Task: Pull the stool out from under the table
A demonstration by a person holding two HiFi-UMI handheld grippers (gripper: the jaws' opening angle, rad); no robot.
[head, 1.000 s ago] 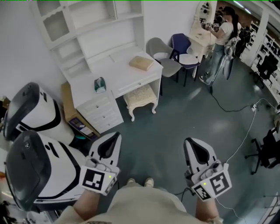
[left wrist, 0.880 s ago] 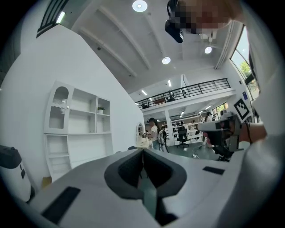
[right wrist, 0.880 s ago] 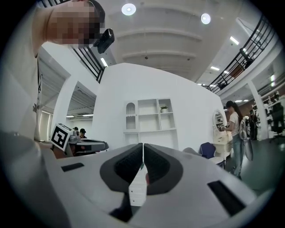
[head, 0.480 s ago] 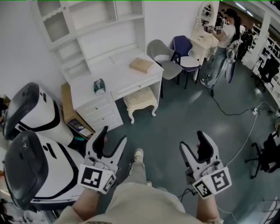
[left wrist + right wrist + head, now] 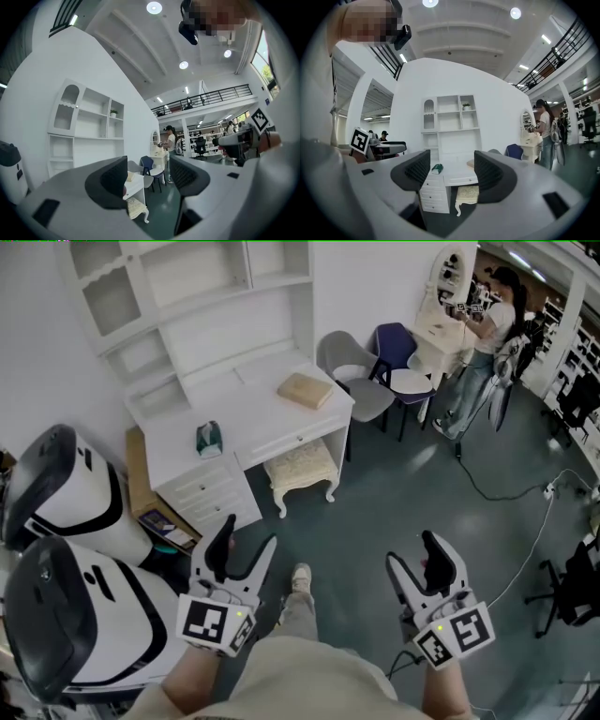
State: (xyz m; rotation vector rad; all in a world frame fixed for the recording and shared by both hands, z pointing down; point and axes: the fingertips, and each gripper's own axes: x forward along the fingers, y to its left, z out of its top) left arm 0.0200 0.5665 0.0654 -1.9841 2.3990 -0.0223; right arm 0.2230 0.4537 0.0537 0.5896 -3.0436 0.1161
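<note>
A cream cushioned stool [image 5: 302, 463] with curved white legs stands tucked under the white desk [image 5: 262, 413], beside its drawers. Both grippers are a step or more short of it, held level over the grey floor. My left gripper [image 5: 246, 538] is open with nothing between its jaws, which have just opened. My right gripper [image 5: 415, 554] is likewise open and empty after just opening. The left gripper view shows the stool [image 5: 138, 208] low between the jaws of the left gripper [image 5: 147, 180]. The right gripper view shows the stool [image 5: 467, 194] under the desk [image 5: 457, 176], framed by the right gripper [image 5: 451, 171].
On the desk lie a green tissue box [image 5: 208, 439] and a tan box [image 5: 305, 390]. Two white-and-black robots [image 5: 56, 615] stand at the left, with a cardboard box [image 5: 141, 484] beside the drawers. Grey [image 5: 352, 367] and dark blue [image 5: 398, 348] chairs, a person [image 5: 487, 334] and a floor cable [image 5: 525, 521] are to the right.
Both grippers' jaws went from shut to open. Both hands moved forward toward the desk, and a foot stepped forward between them. The desk and stool look slightly nearer.
</note>
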